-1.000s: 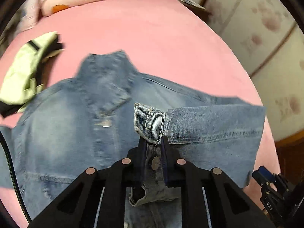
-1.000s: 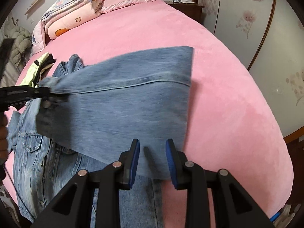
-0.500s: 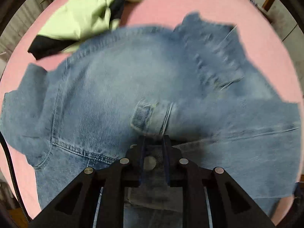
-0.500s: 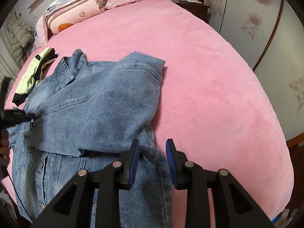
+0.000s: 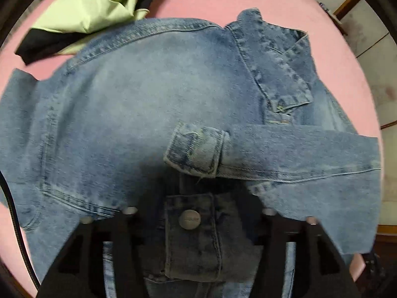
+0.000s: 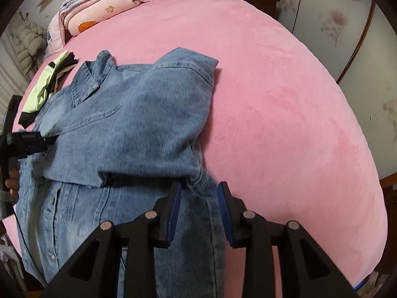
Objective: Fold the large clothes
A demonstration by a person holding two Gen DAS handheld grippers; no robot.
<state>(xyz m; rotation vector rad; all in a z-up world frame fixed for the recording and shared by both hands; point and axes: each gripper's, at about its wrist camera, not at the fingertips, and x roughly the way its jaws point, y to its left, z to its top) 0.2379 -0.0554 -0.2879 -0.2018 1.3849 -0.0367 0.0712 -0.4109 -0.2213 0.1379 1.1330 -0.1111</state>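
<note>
bare bedspread (image 6: pixel 285 114) right of jacket (image 6: pixel 139 129)

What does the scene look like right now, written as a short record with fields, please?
surface: pink bed
garment: denim jacket, sleeve cuff folded across its front
left gripper: at the cuff, grip hidden by cloth
right gripper: open, above the jacket's edge
nearby: green garment, folded quilts
</note>
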